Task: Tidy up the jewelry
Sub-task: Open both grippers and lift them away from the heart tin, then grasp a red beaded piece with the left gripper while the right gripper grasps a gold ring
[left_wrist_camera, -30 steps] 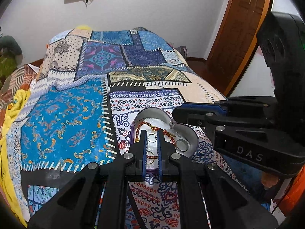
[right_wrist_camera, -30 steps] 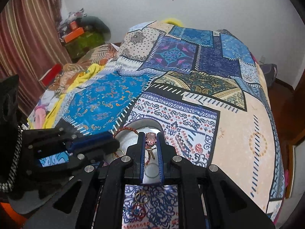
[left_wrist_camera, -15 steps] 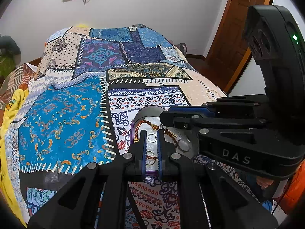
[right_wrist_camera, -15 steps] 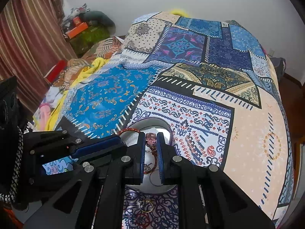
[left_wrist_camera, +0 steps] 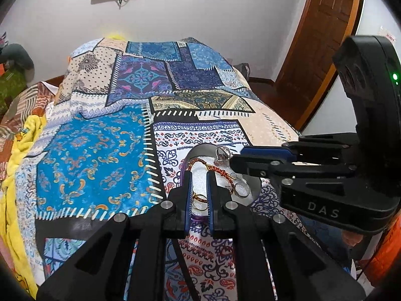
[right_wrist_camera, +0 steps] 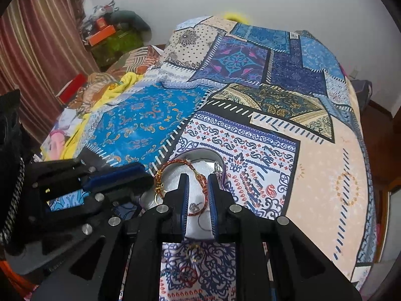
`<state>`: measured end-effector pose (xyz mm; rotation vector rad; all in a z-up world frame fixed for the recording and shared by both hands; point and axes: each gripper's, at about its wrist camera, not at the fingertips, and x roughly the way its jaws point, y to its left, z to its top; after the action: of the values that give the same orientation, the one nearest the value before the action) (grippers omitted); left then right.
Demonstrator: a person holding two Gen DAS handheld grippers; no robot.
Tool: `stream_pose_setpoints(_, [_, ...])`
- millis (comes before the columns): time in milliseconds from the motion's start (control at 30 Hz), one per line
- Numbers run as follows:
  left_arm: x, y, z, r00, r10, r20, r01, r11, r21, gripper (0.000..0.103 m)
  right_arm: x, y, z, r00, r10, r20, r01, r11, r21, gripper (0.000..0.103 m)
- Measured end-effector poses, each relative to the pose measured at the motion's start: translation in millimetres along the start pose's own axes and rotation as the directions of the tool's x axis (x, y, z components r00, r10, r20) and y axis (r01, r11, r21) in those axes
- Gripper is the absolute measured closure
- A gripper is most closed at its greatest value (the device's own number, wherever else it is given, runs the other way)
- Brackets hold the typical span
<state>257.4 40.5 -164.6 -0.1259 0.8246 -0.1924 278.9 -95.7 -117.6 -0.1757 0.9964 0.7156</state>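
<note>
A round metal jewelry box (left_wrist_camera: 200,150) with a white lining sits on the patchwork bedspread; it also shows in the right wrist view (right_wrist_camera: 213,155). In it lie a red braided bracelet (left_wrist_camera: 215,168), a silver ring (left_wrist_camera: 241,188), a gold ring (left_wrist_camera: 199,198) and a stone ring (left_wrist_camera: 223,154) at the far rim. My left gripper (left_wrist_camera: 199,175) is open and empty over the box. My right gripper (right_wrist_camera: 198,178) is open and empty above the box, beside the red bracelet (right_wrist_camera: 175,165). A ring and a red bangle (right_wrist_camera: 193,253) lie on the spread below it.
The patchwork bedspread (left_wrist_camera: 100,155) covers the bed. A yellow cloth (right_wrist_camera: 120,85) and piled clothes and boxes (right_wrist_camera: 105,32) lie at the left. A wooden door (left_wrist_camera: 320,37) stands at the right. The right gripper's body (left_wrist_camera: 325,175) crosses the left wrist view.
My right gripper has opened and let go of the stone ring, which now rests at the box's far rim. My left gripper has opened slightly. Both grippers have shifted over the box.
</note>
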Motion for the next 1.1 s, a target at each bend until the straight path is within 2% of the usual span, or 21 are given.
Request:
stream_pose_setpoints(333, [-39.6, -9.2, -3.2, 0.999, 0.025, 0.036, -0.026, 1.000, 0.010, 0.092, -37.1, 14.1, -10.2, 0.996, -0.069, 0.051, 0.070, 0.997, -0.027, 0.088])
stream_pose_setpoints(400, [-45.9, -11.2, -5.2, 0.999, 0.032, 0.039, -0.033, 0.999, 0.013, 0.087, -42.9, 17.1, -13.3, 0.995, -0.082, 0.060, 0.084, 0.996, -0.029, 0.088])
stream_pose_setpoints(467, [-52.0, -12.9, -7.9, 0.998, 0.041, 0.045, -0.042, 0.999, 0.013, 0.073, -48.1, 19.6, -16.0, 0.994, -0.091, 0.066, 0.093, 0.995, -0.029, 0.088])
stream_pose_setpoints(533, [-58.1, -14.5, -11.6, 0.998, 0.047, 0.051, -0.047, 0.999, 0.012, 0.072, -53.7, 21.9, -20.5, 0.992, -0.107, 0.073, 0.109, 0.994, -0.030, 0.087])
stream_pose_setpoints(600, [-62.2, -15.9, -14.8, 0.998, 0.053, 0.043, -0.053, 0.998, 0.014, 0.072, -57.4, 22.7, -25.0, 0.991, -0.114, 0.074, 0.116, 0.993, -0.026, 0.084])
stream_pose_setpoints(733, [-67.1, -17.6, -23.7, 0.998, 0.064, 0.026, -0.064, 0.998, 0.019, 0.070, -63.7, 20.7, -35.1, 0.987, -0.131, 0.089, 0.131, 0.991, -0.004, 0.063])
stream_pose_setpoints(833, [-67.0, -17.3, -33.3, 0.997, 0.071, 0.007, -0.071, 0.997, 0.020, 0.067, -64.9, 18.5, -43.2, 0.987, -0.140, 0.085, 0.140, 0.990, 0.011, 0.062])
stream_pose_setpoints(1100, [-44.7, -14.3, -62.9, 0.994, 0.053, -0.094, -0.053, 0.999, -0.005, 0.066, -51.6, 9.2, -69.9, 0.986, -0.163, 0.021, 0.162, 0.986, 0.050, 0.062])
